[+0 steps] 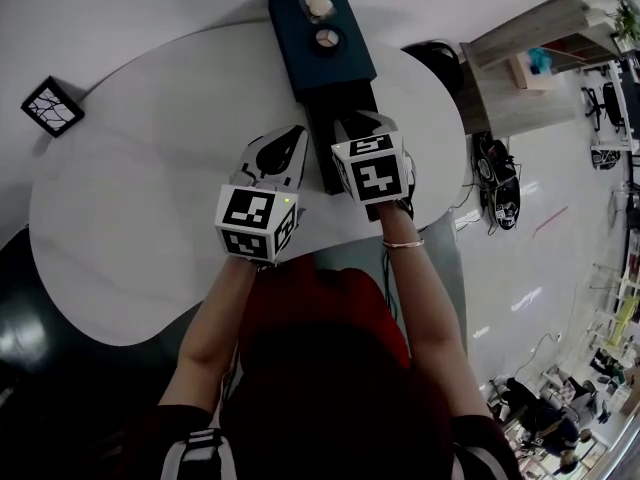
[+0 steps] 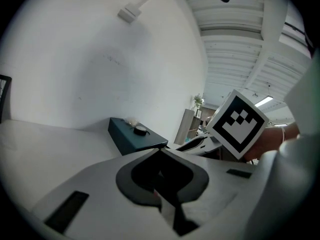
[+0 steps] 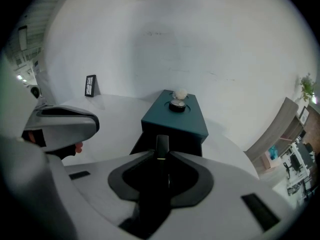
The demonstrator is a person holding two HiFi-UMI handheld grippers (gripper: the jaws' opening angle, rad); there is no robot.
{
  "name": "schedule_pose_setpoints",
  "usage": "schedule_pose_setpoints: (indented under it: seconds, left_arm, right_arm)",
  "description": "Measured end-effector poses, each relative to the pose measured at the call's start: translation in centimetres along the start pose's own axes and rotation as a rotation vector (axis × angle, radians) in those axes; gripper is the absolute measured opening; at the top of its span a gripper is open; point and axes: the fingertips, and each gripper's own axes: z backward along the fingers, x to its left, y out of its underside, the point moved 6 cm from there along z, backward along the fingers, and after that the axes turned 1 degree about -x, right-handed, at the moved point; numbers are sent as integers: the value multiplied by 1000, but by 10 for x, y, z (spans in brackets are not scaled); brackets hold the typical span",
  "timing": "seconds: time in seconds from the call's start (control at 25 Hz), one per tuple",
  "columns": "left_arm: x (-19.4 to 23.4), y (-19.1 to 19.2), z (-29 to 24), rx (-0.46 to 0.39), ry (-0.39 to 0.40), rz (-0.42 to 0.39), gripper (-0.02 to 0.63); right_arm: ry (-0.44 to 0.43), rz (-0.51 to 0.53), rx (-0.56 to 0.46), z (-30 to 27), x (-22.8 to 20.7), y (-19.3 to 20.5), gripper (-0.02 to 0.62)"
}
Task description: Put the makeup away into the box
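A dark teal box [image 1: 338, 68] [image 3: 186, 120] [image 2: 129, 136] stands at the far side of the white table [image 1: 150, 188], with its dark drawer [image 1: 330, 143] [image 3: 145, 141] pulled out toward me. On the lid lie a round compact [image 1: 327, 38] [image 3: 177, 104] and a white puff [image 1: 318, 4] [image 3: 180, 94]. My right gripper [image 1: 362, 123] [image 3: 161, 153] hangs over the drawer, shut on a slim black makeup tube [image 3: 161, 143] that sticks out past its tips. My left gripper [image 1: 298, 133] [image 2: 160, 153] hovers just left of the drawer with its tips together; a small pale and red bit shows between the jaws, and I cannot identify it.
A small black picture frame [image 1: 52, 106] [image 3: 90, 85] stands at the table's far left edge. A wooden shelf unit [image 1: 520, 68] stands beyond the table's right end. The near edge curves in front of the person's body.
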Motion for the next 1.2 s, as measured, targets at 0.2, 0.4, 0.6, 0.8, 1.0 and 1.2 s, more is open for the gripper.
schedule_pose_setpoints:
  seconds: [0.2, 0.4, 0.6, 0.8, 1.0, 1.2]
  left_arm:
    - [7, 3, -9, 17, 0, 18, 23]
    - [16, 6, -15, 22, -17, 45, 23]
    - [26, 9, -18, 20, -36, 59, 23]
    - [28, 10, -20, 26, -44, 59, 23]
    - [29, 9, -23, 23, -56, 63, 23]
    - [28, 10, -23, 27, -69, 62, 23]
  right_arm:
    - [5, -6, 28, -11, 1, -2, 100]
    - [7, 4, 61, -21, 0, -1, 100]
    - [4, 17, 99, -32, 2, 1, 100]
    - [-1, 29, 119, -39, 2, 5, 100]
    - [-20, 42, 124, -43, 6, 8, 100]
    - [-24, 47, 136, -47, 9, 12, 100]
